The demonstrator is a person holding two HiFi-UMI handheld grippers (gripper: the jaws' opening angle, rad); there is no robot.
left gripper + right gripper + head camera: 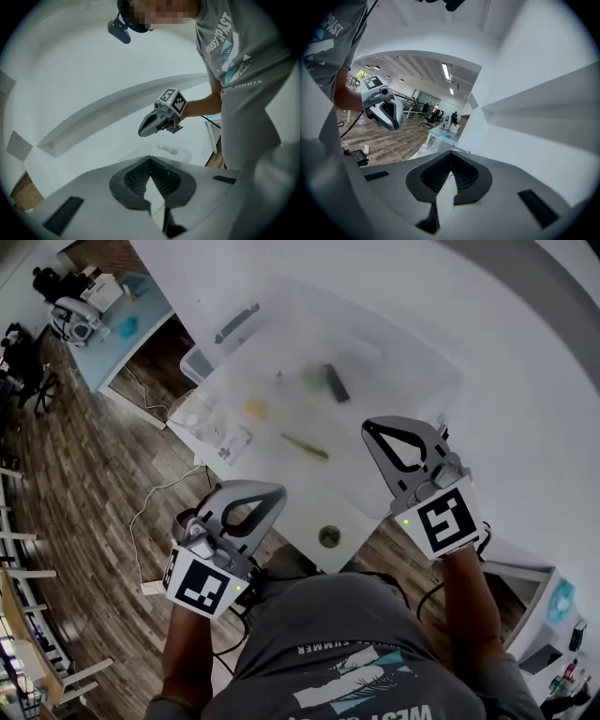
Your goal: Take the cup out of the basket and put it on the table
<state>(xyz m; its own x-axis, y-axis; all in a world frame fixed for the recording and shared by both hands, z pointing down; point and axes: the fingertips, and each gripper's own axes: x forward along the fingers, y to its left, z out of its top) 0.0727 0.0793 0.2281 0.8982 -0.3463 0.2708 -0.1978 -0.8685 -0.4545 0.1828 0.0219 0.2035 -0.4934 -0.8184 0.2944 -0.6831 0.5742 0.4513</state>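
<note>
Both the left gripper [262, 493] and the right gripper [398, 427] are closed tight, holding nothing.

Smooth matt white table [398, 381]; wood-grain plank floor [103, 488]; grey cloth shirt [328, 629]

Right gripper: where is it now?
Head view, right side: the grey right gripper is over the white table, at its near edge, jaws shut and empty; the grey left gripper is lower left.
</note>
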